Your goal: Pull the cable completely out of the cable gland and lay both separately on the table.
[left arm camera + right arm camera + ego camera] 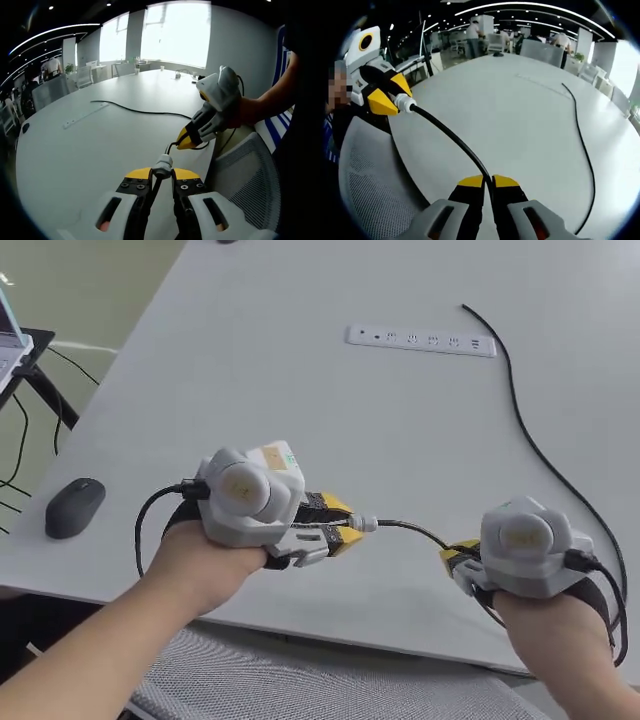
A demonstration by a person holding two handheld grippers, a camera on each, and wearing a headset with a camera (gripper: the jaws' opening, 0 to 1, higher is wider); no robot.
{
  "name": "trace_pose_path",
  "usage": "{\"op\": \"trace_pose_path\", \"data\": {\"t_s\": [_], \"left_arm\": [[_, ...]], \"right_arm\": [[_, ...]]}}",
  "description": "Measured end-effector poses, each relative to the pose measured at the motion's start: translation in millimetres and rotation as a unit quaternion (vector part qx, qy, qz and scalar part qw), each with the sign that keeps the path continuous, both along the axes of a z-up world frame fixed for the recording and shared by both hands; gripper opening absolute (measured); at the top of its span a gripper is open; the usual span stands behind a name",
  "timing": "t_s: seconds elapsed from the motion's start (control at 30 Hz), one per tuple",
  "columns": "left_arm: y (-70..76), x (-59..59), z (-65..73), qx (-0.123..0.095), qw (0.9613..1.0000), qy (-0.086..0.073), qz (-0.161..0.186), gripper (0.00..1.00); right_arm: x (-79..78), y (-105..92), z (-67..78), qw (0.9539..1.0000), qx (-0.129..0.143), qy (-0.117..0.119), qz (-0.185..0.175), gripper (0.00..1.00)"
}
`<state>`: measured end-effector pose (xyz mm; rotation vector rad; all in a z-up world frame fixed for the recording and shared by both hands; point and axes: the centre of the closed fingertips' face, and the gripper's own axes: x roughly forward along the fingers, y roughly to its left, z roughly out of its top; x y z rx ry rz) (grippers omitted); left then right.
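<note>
Pale grey table (300,390) in open-plan office; mesh chair (300,680) at near edge. Far right: power strip (421,340), loose black cord (540,455). Near left: mouse (75,507). Above near edge: left gripper (348,525) clamped on cable gland (363,525); right gripper (452,562) pinching cable (415,531), strung between both, end inside gland.

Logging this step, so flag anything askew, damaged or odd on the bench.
Nothing stands out. The left tool grips the cable gland, the right tool grips the cable, which runs in a smooth curve between them.
</note>
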<state>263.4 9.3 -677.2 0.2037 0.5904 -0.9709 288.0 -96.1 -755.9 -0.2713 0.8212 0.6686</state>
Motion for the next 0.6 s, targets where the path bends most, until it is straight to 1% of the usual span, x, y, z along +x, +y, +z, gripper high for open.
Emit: {"op": "trace_pose_path", "data": {"t_s": [0.23,0.4,0.47,0.6], "left_arm": [[1.4,2.3,1.5,-0.001,1.0000,-0.001,0.000,0.16],[2.9,1.4,2.9,-0.001,1.0000,0.000,0.001,0.16],[3.2,0.9,3.0,-0.002,1.0000,0.002,0.001,0.16],[4.0,0.2,3.8,-0.001,1.0000,0.002,0.000,0.16]], "right_arm": [[-1.4,1.6,3.0,0.9998,-0.005,-0.010,0.015,0.01],[-4.8,3.6,5.1,0.9987,-0.018,-0.023,0.043,0.01],[-6.2,5.0,6.9,0.9981,-0.018,-0.029,0.051,0.02],[-10.0,4.7,10.5,0.9974,-0.024,-0.035,0.058,0.05]]}}
